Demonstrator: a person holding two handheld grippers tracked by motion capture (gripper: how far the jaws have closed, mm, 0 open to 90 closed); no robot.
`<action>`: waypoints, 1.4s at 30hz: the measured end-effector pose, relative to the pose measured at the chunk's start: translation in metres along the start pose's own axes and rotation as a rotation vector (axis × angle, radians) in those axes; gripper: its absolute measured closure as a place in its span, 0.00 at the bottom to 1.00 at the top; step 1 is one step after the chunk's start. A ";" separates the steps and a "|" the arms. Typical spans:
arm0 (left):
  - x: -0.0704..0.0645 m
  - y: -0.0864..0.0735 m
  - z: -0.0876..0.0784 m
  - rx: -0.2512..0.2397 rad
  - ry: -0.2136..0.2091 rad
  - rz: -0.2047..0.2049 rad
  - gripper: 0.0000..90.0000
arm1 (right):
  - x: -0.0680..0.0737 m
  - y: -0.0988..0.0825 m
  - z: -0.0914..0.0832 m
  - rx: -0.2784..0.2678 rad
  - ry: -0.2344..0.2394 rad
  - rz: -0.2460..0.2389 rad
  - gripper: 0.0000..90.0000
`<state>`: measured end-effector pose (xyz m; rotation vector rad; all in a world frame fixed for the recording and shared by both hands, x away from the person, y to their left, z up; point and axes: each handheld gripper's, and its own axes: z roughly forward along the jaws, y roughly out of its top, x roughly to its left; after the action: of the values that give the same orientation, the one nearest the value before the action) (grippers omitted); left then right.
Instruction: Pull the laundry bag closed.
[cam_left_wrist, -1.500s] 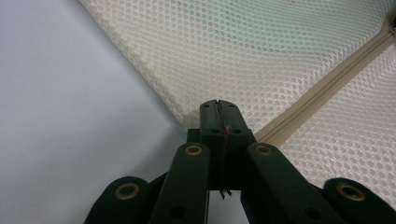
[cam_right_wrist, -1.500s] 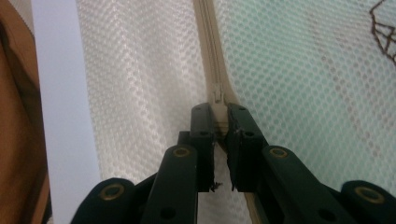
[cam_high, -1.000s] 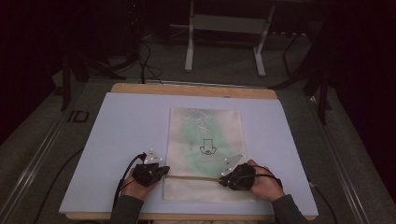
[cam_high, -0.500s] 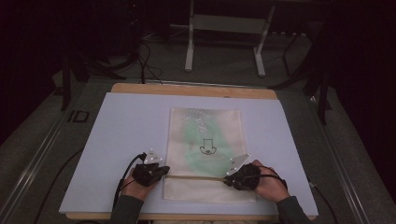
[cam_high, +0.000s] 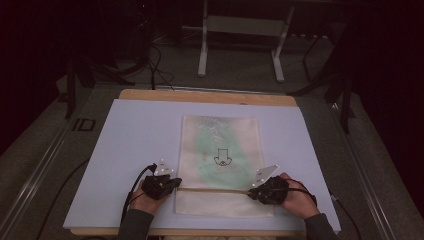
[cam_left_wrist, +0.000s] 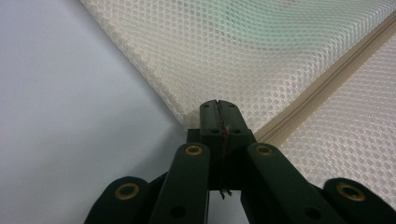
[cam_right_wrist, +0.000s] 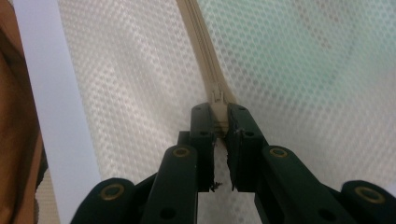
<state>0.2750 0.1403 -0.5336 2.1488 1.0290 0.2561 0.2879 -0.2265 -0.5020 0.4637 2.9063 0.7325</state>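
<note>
Mesh bag (cam_high: 220, 150) on pale board (cam_high: 130, 140) (metal stand (cam_high: 240, 30) beyond), path unobstructed.

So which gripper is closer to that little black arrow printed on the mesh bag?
Right, by a little. The right gripper sits at the zipper's right end, just below and right of the arrow. The left gripper pinches the bag's left edge, slightly farther away.

The letters "ID" (cam_high: 83, 125) stand on the dark floor strip just left of the table's far left corner. A black down-pointing arrow sign (cam_high: 221, 156) is printed on the mesh bag (cam_high: 200, 135), near its middle. Nothing else can be read.
</note>
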 end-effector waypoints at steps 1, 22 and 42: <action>0.000 0.000 0.000 0.000 0.000 0.001 1.00 | -0.001 -0.005 -0.002 -0.001 0.000 0.014 0.91; -0.001 0.001 0.000 0.005 0.007 0.006 0.99 | -0.013 -0.043 -0.022 -0.045 -0.018 0.118 0.91; -0.004 -0.002 -0.004 -0.028 0.018 0.057 0.91 | -0.021 -0.056 -0.034 -0.153 0.004 0.199 0.63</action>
<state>0.2690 0.1406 -0.5315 2.1561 0.9696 0.3152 0.2866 -0.2950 -0.4983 0.7409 2.8066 0.9739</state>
